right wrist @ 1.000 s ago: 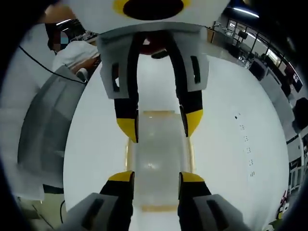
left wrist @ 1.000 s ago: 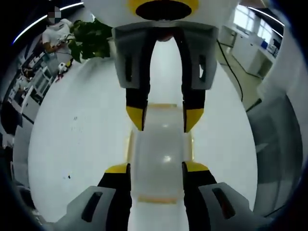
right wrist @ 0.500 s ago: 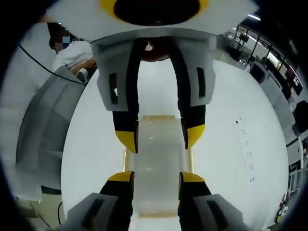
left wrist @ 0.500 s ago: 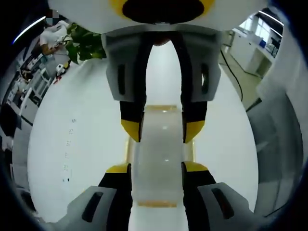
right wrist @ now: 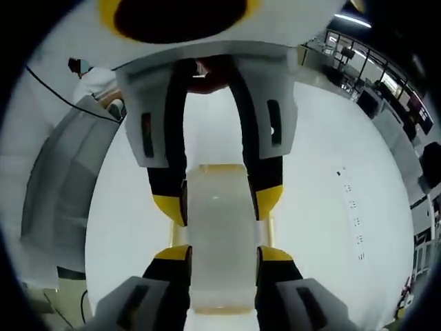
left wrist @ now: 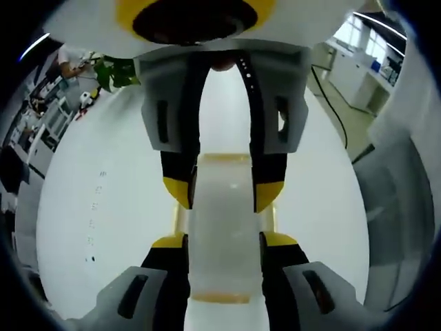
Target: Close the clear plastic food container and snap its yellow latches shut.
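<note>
A clear plastic food container (left wrist: 224, 221) with yellow latches (left wrist: 222, 298) lies on a white table, lid down on it. My left gripper (left wrist: 224, 240) holds one end, its yellow-tipped jaws pressed against the container's two long sides. My right gripper (left wrist: 222, 193) faces it from the far end, jaws against the same sides. In the right gripper view the container (right wrist: 222, 234) fills the gap of the right gripper (right wrist: 224, 252), and the left gripper (right wrist: 217, 203) reaches in from above. A yellow latch (right wrist: 222, 167) shows at the far end.
The white table (left wrist: 103, 207) spreads wide on both sides of the container. A green plant (left wrist: 114, 69) and a person (left wrist: 72, 58) stand past its far left edge. A grey chair (right wrist: 62, 186) and another person (right wrist: 96, 79) are at the left.
The two grippers have drawn closer together along the container. In each view the opposite gripper looms larger and its jaw tips reach further down over the container.
</note>
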### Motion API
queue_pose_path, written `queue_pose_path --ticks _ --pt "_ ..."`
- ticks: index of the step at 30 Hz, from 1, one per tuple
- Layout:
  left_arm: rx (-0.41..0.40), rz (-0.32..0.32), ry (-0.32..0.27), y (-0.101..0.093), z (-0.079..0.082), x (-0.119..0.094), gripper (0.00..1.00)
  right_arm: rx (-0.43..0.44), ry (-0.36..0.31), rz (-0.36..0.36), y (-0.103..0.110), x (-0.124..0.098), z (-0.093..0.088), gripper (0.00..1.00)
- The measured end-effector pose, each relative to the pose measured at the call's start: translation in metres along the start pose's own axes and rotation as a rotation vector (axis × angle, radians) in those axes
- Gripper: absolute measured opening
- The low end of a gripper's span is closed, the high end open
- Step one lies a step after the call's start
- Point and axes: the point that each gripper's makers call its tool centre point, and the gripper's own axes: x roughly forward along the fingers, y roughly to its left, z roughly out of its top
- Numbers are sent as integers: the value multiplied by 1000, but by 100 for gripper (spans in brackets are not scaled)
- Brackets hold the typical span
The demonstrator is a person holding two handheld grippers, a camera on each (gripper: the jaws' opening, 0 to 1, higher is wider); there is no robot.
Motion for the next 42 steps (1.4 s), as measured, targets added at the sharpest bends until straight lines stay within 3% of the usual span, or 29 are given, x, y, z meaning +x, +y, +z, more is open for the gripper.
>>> queue_pose_path --ticks 19,33,42 --pt "-14 -10 -29 -15 5 2 40 18 -11 -20 -18 1 1 35" --pt "13 53 -24 -22 -4 2 49 49 -21 -12 -30 10 6 41" --pt "50 100 24 -25 -14 10 49 59 -12 21 -30 20 3 44"
